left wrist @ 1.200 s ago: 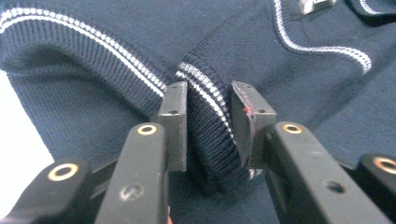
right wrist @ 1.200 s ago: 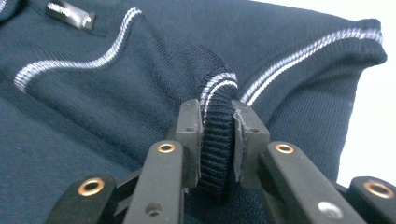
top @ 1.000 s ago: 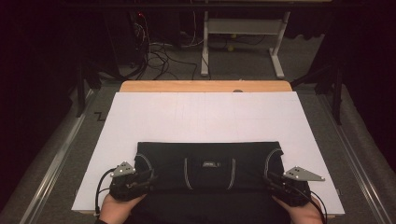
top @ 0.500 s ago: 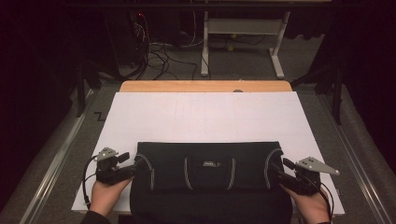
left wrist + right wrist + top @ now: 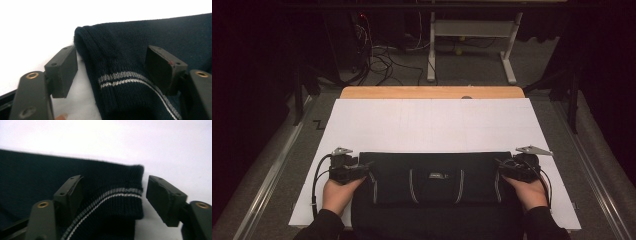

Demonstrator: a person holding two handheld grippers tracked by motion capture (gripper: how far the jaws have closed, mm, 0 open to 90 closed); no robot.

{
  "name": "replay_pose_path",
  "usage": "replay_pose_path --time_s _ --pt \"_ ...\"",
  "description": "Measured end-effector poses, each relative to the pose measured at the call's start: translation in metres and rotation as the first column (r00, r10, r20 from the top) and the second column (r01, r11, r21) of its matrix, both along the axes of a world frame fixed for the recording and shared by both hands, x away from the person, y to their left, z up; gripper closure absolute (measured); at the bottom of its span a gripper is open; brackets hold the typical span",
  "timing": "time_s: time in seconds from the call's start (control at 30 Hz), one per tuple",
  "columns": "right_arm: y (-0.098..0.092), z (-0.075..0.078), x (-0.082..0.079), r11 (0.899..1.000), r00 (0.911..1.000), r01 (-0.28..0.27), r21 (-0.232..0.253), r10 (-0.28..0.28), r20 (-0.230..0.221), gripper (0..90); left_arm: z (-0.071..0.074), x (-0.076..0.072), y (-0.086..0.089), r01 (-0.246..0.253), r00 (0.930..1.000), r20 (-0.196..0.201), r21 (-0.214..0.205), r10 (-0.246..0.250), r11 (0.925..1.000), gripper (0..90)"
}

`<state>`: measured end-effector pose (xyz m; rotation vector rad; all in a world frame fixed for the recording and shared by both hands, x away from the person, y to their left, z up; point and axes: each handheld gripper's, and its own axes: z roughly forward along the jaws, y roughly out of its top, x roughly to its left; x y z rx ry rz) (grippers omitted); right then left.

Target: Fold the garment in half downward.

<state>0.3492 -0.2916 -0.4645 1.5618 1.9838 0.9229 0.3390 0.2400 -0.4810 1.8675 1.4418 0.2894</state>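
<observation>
Tongs (image 5: 371,165) (image 5: 498,164) released, just opened, both hands level, straddling the folded sweater's (image 5: 437,172) cuffs.

no legible text or labels

Bare white sheet (image 5: 432,125) open beyond folded dark sweater (image 5: 437,172), sweater filling the near edge

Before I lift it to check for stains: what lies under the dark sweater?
The dark sweater lies on a white sheet that shows all round it. The part beneath the knit is covered.
</observation>
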Motion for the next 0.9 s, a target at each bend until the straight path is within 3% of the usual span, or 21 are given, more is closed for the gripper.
replay_pose_path --time_s 0.07,0.17,0.27,0.33,0.43,0.53,0.6,0.7,0.9 --pt "0.002 -0.004 0.002 1.0 0.9994 0.003 -0.015 -0.003 -0.034 30.6 0.0 -0.001 -0.001 -0.009 1.0 -0.001 0.011 0.009 0.9999 26.8" --pt "0.004 -0.004 0.001 1.0 0.9992 -0.002 -0.028 0.001 -0.039 37.8 0.001 -0.001 -0.003 0.015 0.9999 0.0 0.022 -0.015 0.9996 35.6" --pt "0.008 -0.003 -0.001 0.999 0.9988 -0.024 -0.037 0.022 -0.043 47.7 0.001 -0.002 -0.008 0.03 0.9996 0.0 0.039 -0.03 0.9988 44.2" --pt "0.01 -0.003 -0.001 0.998 0.9978 -0.048 -0.027 0.047 -0.047 59.2 0.002 -0.003 -0.012 0.042 0.9991 0.0 0.061 -0.042 0.9972 49.2" --pt "0.014 -0.005 -0.006 0.997 0.9963 -0.082 -0.014 0.082 -0.027 75.1 0.001 -0.005 -0.012 0.065 0.9979 0.0 0.026 -0.065 0.9976 61.9" --pt "0.018 -0.005 -0.01 0.995 0.996 -0.089 -0.048 0.089 0.004 76.8 0.001 -0.006 -0.01 0.077 0.997 0.002 0.006 -0.077 0.997 67.8" --pt "0.018 -0.005 -0.011 0.994 0.9953 -0.095 -0.053 0.096 0.014 77.4 0.001 -0.009 -0.008 0.079 0.9968 0.018 -0.016 -0.079 0.9968 70.2" --pt "0.015 -0.004 -0.014 0.995 0.9948 -0.096 -0.037 0.097 0.031 77.6 0.005 -0.015 -0.007 0.077 0.9945 0.072 -0.024 -0.076 0.9967 71.2" --pt "0.011 0.003 -0.024 0.993 0.9883 -0.111 -0.032 0.113 0.102 77.6 0.018 -0.028 -0.009 0.072 0.9825 0.174 -0.025 -0.067 0.9971 71.7"
